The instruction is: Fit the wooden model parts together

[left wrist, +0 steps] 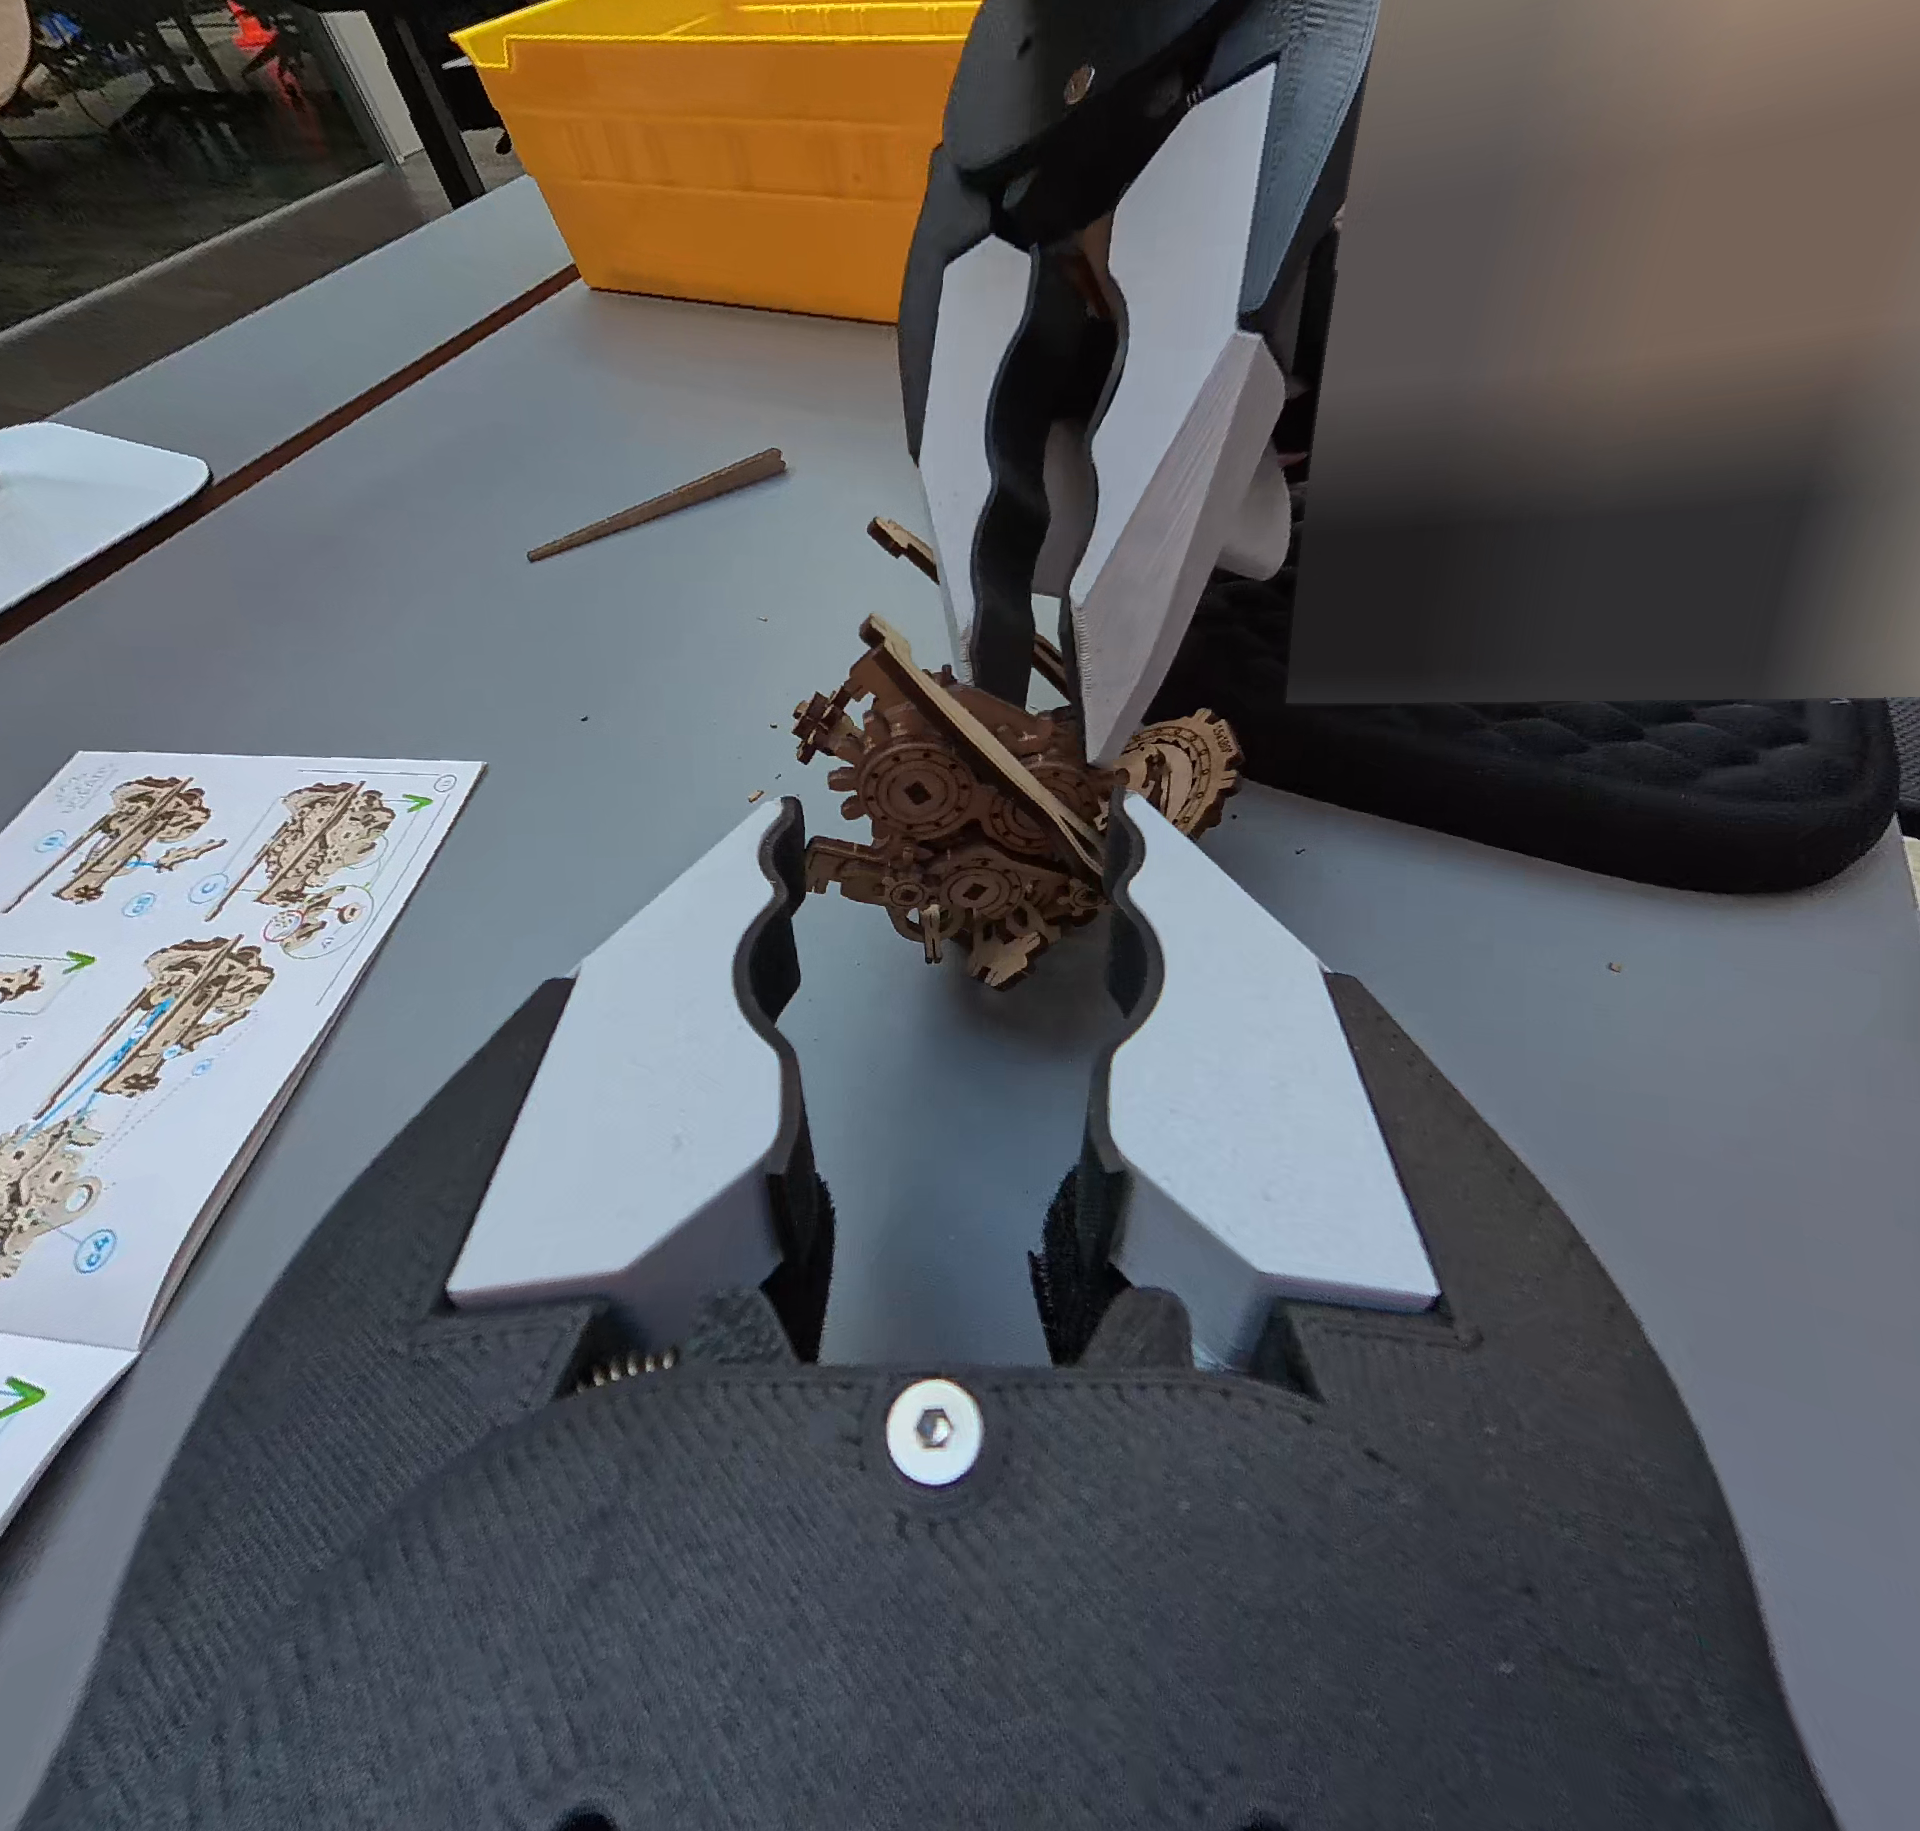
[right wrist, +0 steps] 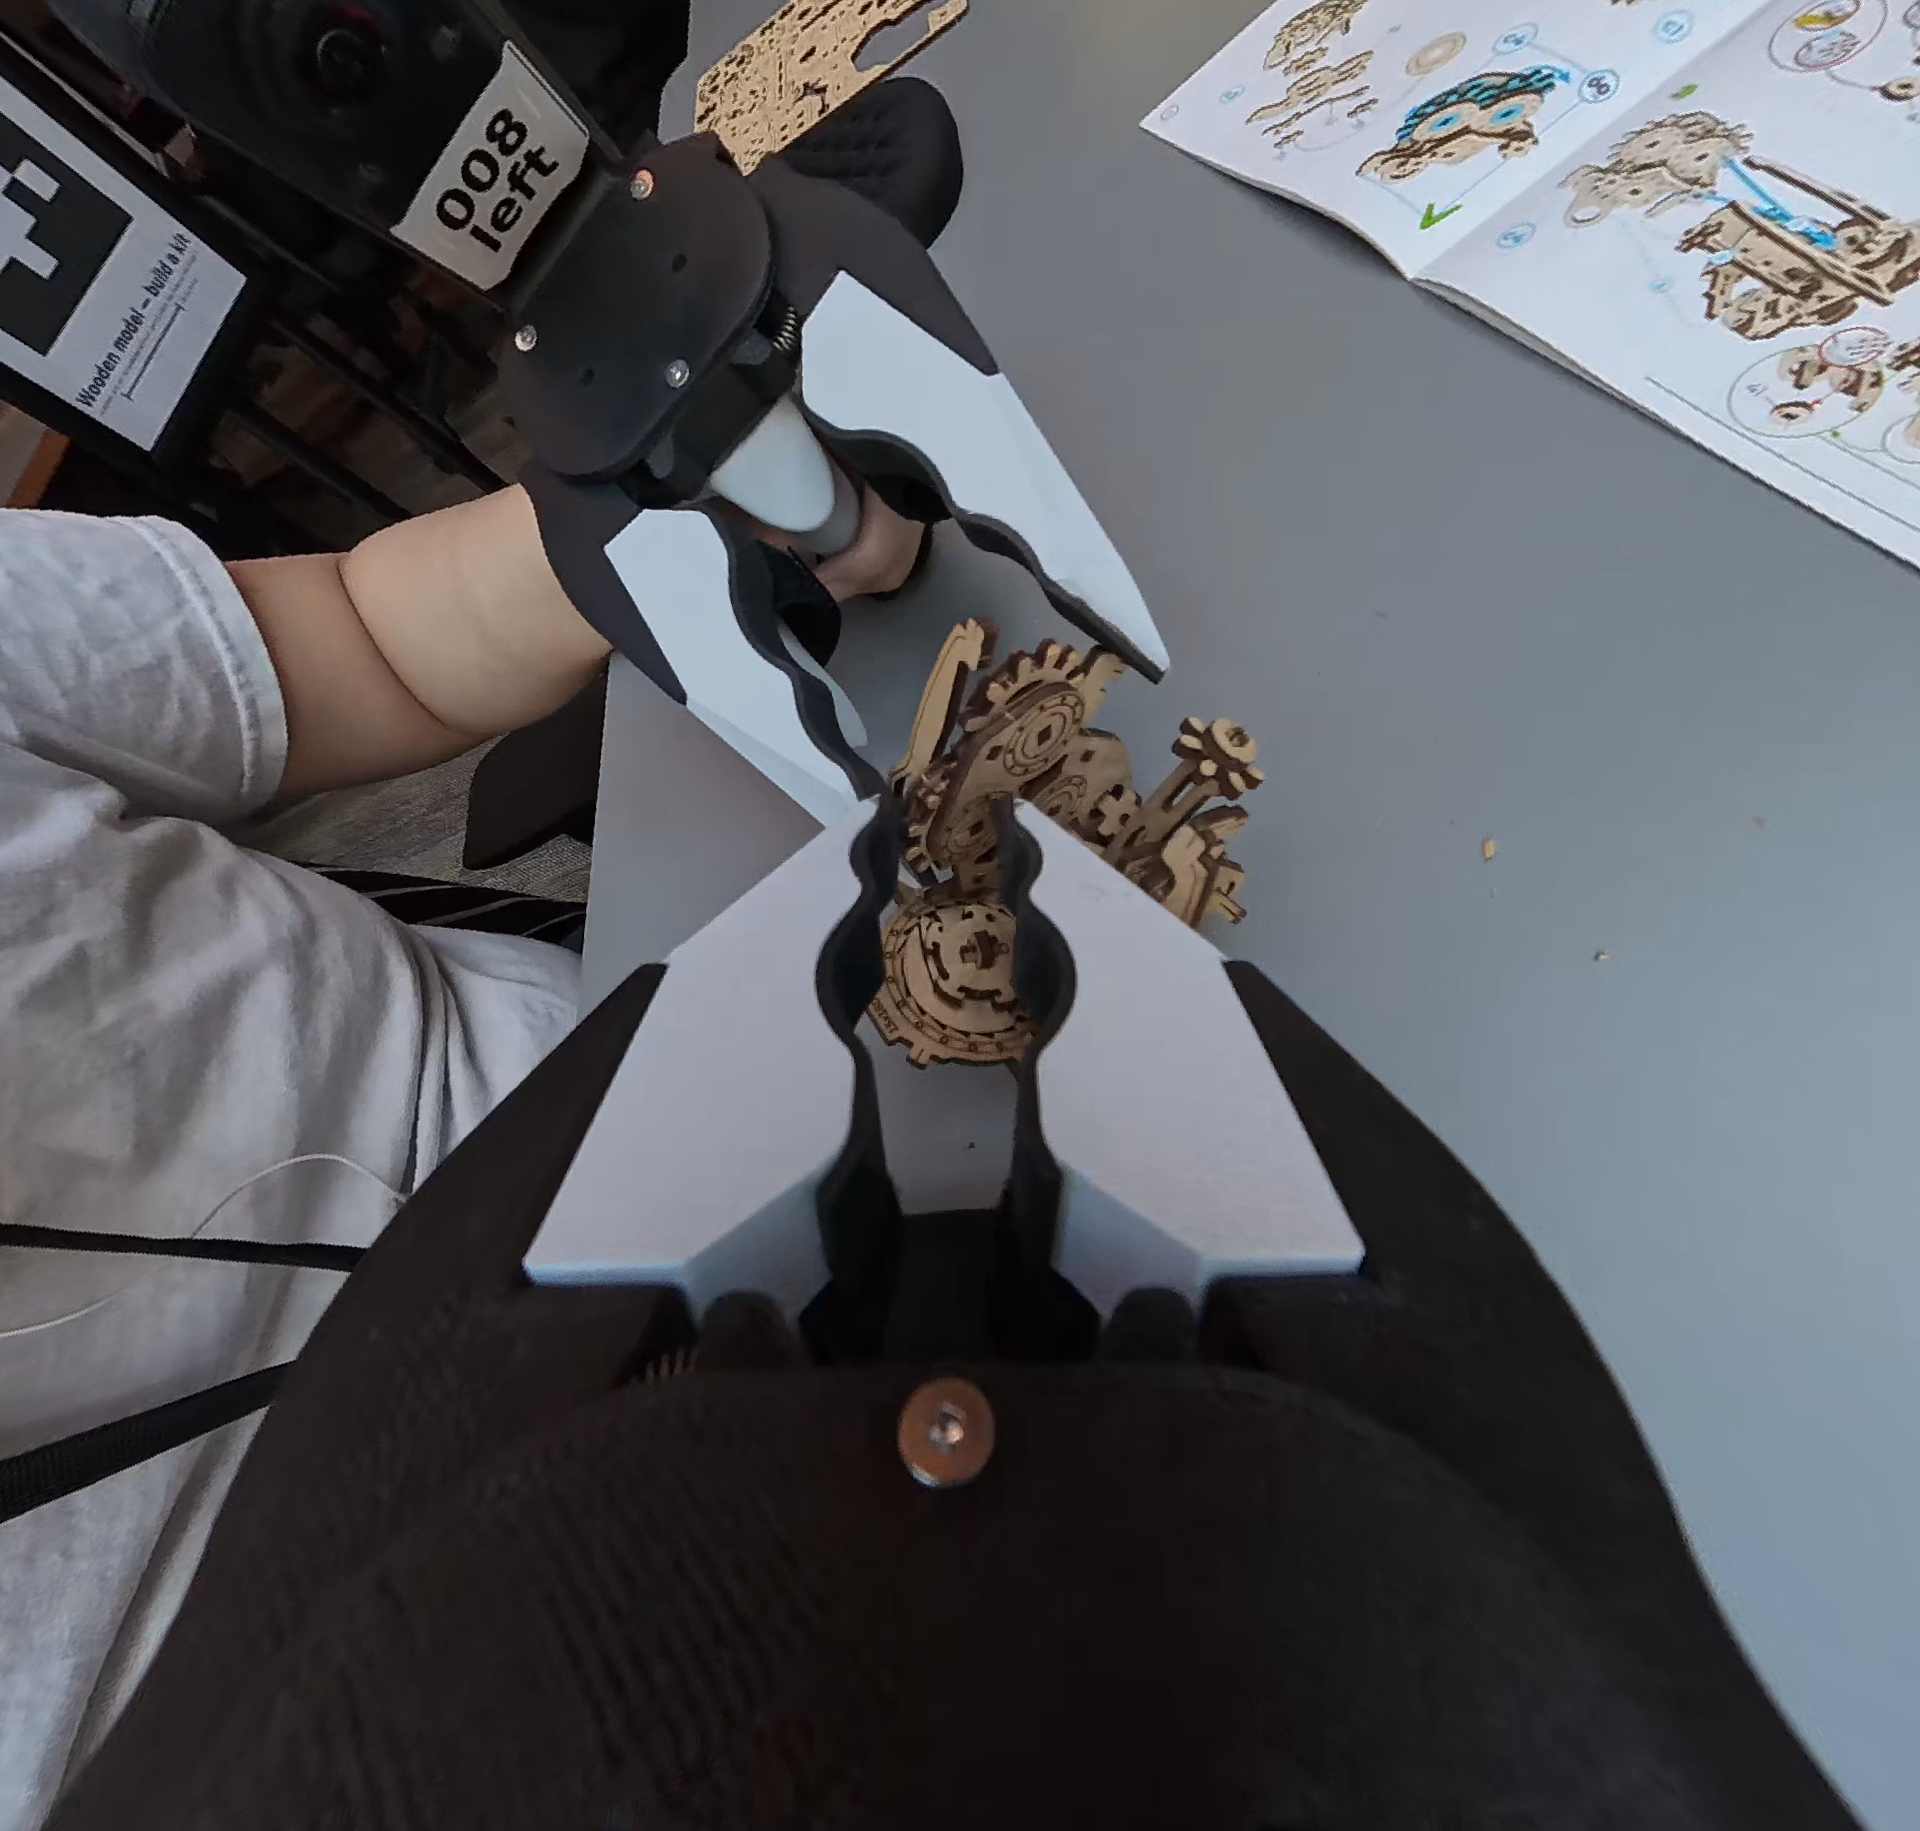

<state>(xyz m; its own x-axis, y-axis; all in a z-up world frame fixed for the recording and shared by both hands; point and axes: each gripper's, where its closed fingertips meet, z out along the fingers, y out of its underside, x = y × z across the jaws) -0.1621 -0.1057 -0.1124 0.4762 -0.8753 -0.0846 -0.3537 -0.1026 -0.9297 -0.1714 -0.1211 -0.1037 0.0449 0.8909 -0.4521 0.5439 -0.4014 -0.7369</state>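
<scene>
The brown wooden gear model (left wrist: pixel 935 825) stands tilted on the grey table (left wrist: pixel 520 659). My right gripper (right wrist: pixel 948 825) comes down from above and is shut on its upper part; a gear wheel (right wrist: pixel 956 992) shows between its fingers. In the left wrist view the right gripper (left wrist: pixel 1039 680) pinches the model's top by a slanted thin plate (left wrist: pixel 966 721). My left gripper (left wrist: pixel 956 825) is open, its tips on either side of the model's near face. The left gripper also shows in the right wrist view (right wrist: pixel 1013 732), open beside the model.
An instruction booklet (left wrist: pixel 187 1002) lies open at left, also in the right wrist view (right wrist: pixel 1662 171). A wooden stick (left wrist: pixel 655 508) and a yellow bin (left wrist: pixel 748 119) lie beyond. A punched part sheet (right wrist: pixel 831 36), a black cushion (left wrist: pixel 1558 794) and a person's arm (right wrist: pixel 447 628) are near. Less than 4 cm separates the two grippers' tips. From the left gripper's tips to the wooden stick (left wrist: pixel 655 508) is close to 20 centimeters.
</scene>
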